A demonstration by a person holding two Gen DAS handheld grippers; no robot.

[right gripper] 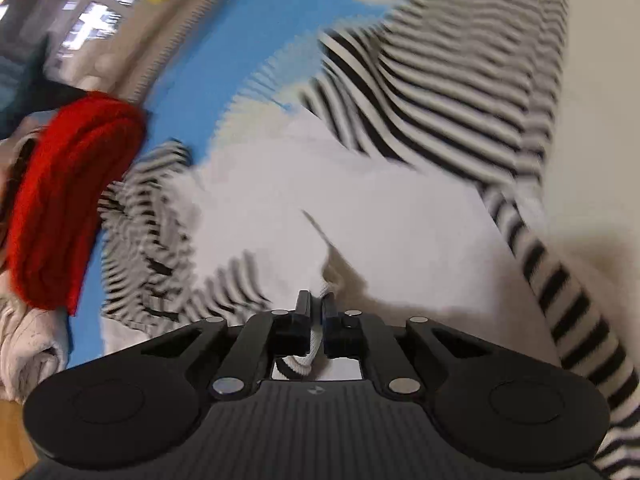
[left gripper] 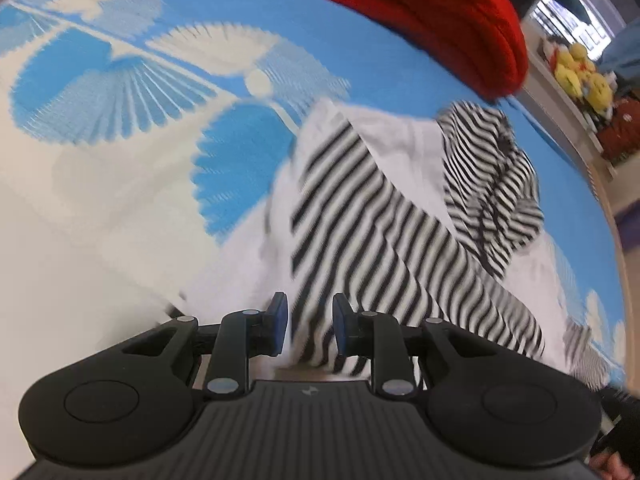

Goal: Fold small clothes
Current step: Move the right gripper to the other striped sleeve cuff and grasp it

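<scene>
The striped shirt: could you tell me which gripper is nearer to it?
Right. The right gripper is shut on the striped shirt's edge; the left gripper hangs open just over it.

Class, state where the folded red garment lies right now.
The red garment lies at the far edge of the blue patterned mat, beyond the striped garment; in the right wrist view it sits at the left.

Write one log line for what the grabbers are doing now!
left gripper: open over striped shirt | right gripper: shut on shirt edge | red garment: beside
</scene>
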